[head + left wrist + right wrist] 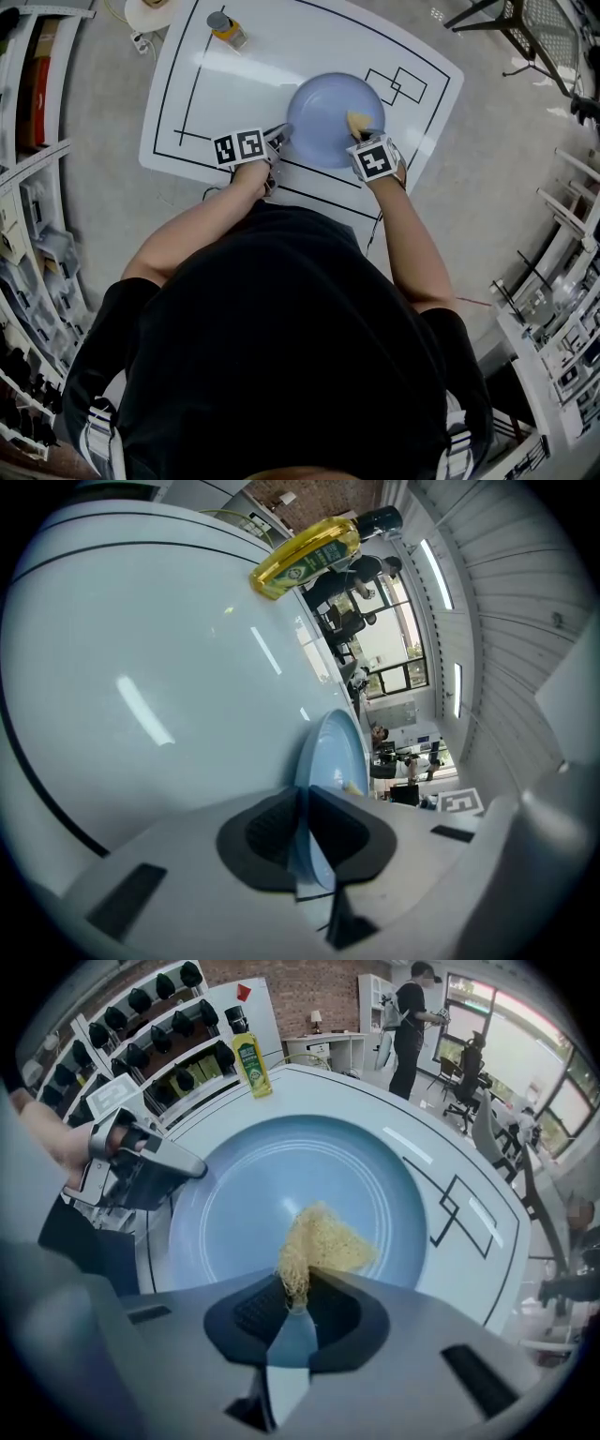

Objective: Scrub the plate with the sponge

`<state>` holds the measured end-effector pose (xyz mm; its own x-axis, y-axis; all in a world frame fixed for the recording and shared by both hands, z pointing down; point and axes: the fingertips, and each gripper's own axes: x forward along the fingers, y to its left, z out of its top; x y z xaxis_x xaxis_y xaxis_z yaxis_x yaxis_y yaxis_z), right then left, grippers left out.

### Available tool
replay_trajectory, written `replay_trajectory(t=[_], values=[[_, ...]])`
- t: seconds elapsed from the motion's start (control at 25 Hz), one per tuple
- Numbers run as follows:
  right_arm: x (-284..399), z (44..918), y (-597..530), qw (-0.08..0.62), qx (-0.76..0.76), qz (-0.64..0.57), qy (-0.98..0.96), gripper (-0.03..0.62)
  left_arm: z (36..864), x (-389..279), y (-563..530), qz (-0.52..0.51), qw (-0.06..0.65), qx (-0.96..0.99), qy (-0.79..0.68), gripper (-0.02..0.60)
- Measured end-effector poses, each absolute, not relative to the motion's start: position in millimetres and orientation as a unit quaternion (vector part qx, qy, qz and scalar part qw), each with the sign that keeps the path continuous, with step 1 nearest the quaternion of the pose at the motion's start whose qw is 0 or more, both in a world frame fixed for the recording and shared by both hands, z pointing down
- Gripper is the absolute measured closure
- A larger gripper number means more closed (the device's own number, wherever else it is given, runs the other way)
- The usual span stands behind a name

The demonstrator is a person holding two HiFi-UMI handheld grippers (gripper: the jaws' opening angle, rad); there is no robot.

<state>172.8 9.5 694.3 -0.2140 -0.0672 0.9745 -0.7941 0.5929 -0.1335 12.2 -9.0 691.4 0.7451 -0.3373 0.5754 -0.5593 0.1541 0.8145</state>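
Head view, starting at its left: a yellow bottle (228,30) stands near the far edge of the white counter (281,56), well apart from your work. Nearer you, your left claw (282,133) reaches in to the left rim of the plate (323,108). The plate is pale blue and round. It sits flat on the counter, over black lines drawn on the surface. On its right part lies the sponge (357,123), a tan, fibrous wad. Your right claw (362,134) comes down on it steeply from the near right side.

Left gripper view: the counter (141,686) fills the left, the bottle (307,547) shows at the top, and the plate (330,757) appears edge-on. Your left claw (303,803) is pinched narrow on that rim, with its dark pads pressed against both faces of it.

Right gripper view: your left claw (184,1166) shows at the left, its tip on the plate's rim. The bottle (251,1065) stands beyond it at the counter's far edge. The plate (244,1204) fills the middle. The sponge (323,1241) rests on the plate's inner surface, toward the near side. Your right claw (302,1293) is clamped on the sponge's near end, with loose strands caught between the pads. Farther right, overlapping black rectangles (459,1204) are drawn on the counter (375,1101).
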Motion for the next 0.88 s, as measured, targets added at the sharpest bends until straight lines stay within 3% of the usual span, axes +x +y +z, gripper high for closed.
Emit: replay_trajectory(t=[0.88], values=[[89, 696, 46, 0.506, 0.225, 0.395, -0.733, 0.543, 684, 10, -14, 0.064, 0.677, 0.644, -0.349, 0.54]])
